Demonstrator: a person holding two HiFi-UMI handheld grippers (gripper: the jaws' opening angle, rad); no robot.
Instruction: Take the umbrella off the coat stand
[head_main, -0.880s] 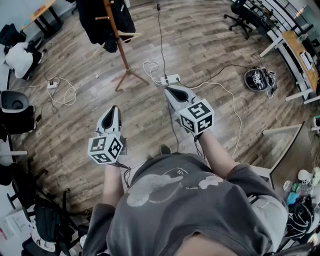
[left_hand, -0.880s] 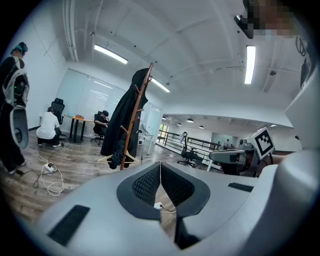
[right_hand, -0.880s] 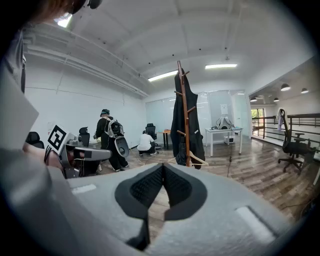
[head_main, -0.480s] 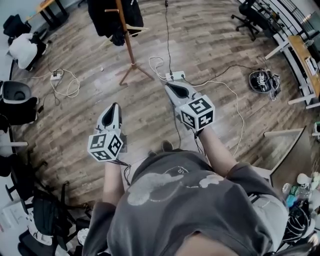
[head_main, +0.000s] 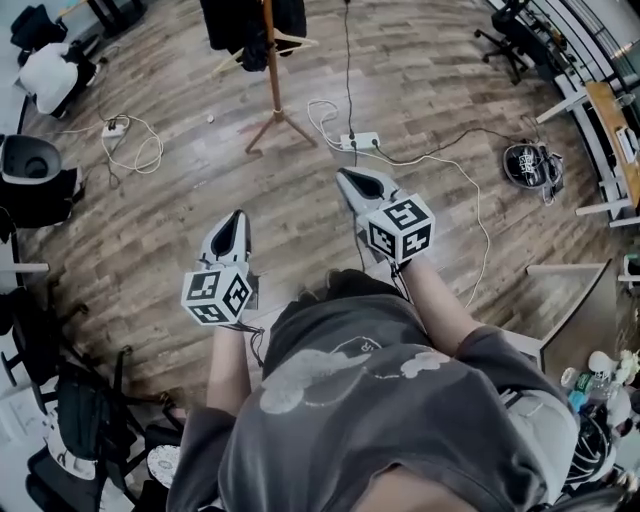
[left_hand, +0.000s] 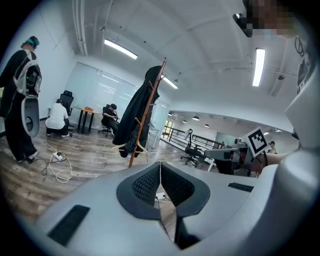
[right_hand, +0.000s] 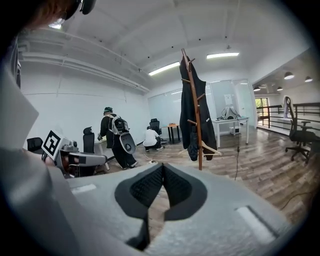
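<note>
Wooden coat stand (head_main: 272, 80) well ahead | white power strip (head_main: 361, 141) on floor (head_main: 170, 215) between | left tool (head_main: 233, 216), right tool (head_main: 347, 177) closed, empty

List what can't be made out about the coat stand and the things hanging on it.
Head view: the coat stand is cut off by the top edge; its upper pegs are out of frame.
Right gripper view: the dark bundle under the dark coat is too small to tell what it is.
Left gripper view: the coat covers the stand's far side, hiding whatever hangs there.
</note>
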